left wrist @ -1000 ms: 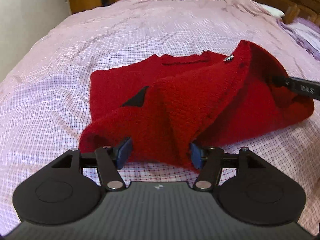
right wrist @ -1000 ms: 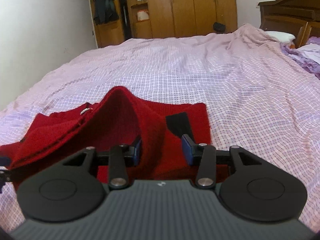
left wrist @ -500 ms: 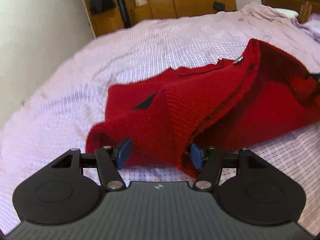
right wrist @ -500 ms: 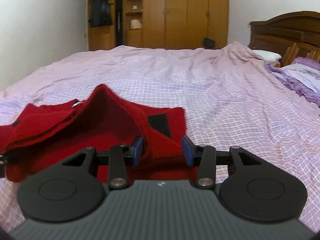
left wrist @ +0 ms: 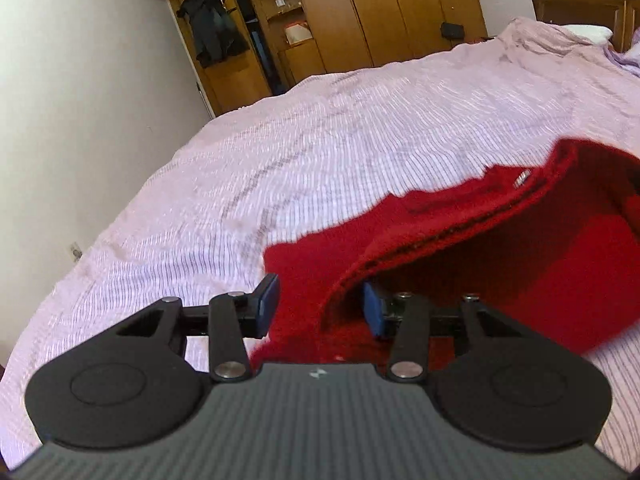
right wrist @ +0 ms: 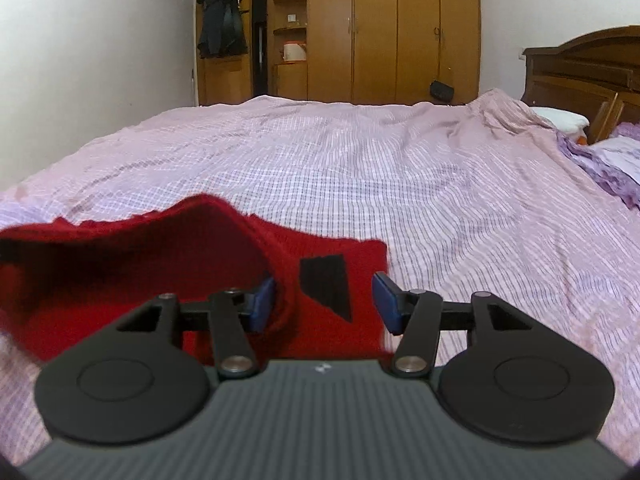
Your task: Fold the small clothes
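A red knitted sweater (left wrist: pixel 460 248) lies on a bed covered with a pink checked sheet (left wrist: pixel 320 140), near the edge closest to both cameras. Part of the garment is lifted into a raised fold, with the rest flat on the sheet.

Left gripper (left wrist: pixel 318 306): its jaws have just been closing. A thick bunch of the sweater's edge sits between the blue pads. The right-hand pad is tucked under the raised fold; the left-hand pad stands beside the knit. Whether the pads press the fabric cannot be told from this view.

Right gripper (right wrist: pixel 324 304): its jaws have just been opening. The sweater's corner, bearing a black patch (right wrist: pixel 326 286), lies between the pads. The left-hand pad touches a hanging fold; the right-hand pad stands clear of the fabric, over the sheet. The jaws are parted and not clamped.

Surroundings: a wooden wardrobe (right wrist: pixel 400 28) stands beyond the bed, a dark jacket (right wrist: pixel 220 20) hangs at its left, and a wooden headboard (right wrist: pixel 580 68) is at right.
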`<action>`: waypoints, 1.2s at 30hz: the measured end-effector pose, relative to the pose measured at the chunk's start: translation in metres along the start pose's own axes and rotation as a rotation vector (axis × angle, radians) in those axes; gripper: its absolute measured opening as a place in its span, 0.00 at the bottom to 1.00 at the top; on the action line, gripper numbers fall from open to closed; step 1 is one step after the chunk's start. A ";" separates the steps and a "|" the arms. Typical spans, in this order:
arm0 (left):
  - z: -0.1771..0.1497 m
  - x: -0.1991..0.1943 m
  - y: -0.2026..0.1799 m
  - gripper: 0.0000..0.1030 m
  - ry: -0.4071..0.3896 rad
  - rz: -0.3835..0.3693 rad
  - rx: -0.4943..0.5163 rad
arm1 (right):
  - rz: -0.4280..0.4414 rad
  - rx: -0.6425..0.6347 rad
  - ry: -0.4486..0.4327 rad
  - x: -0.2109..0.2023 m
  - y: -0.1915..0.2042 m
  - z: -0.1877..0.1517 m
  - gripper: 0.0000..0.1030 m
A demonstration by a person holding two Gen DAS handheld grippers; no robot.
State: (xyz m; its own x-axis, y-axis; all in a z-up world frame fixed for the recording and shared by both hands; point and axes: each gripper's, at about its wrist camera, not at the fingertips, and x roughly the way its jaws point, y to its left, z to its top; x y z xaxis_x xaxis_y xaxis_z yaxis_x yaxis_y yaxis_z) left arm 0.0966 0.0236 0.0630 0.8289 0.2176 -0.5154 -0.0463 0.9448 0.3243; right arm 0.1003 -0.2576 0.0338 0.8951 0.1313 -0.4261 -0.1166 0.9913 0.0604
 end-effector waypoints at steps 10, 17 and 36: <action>0.038 0.060 0.035 0.60 0.115 -0.060 -0.122 | 0.064 0.074 0.024 0.034 -0.021 0.031 0.54; 0.060 0.090 0.055 0.63 0.194 -0.134 -0.208 | 0.079 0.115 0.060 0.030 -0.041 0.050 0.54; 0.077 0.041 0.073 0.67 0.161 -0.222 -0.227 | 0.220 -0.032 0.153 0.000 -0.019 0.026 0.54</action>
State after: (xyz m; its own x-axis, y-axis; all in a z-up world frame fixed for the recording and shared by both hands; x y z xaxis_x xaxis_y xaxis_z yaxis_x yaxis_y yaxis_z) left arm 0.1705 0.0828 0.1266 0.7350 0.0195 -0.6778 -0.0124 0.9998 0.0154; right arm 0.1133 -0.2763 0.0559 0.7716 0.3400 -0.5376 -0.3164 0.9384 0.1393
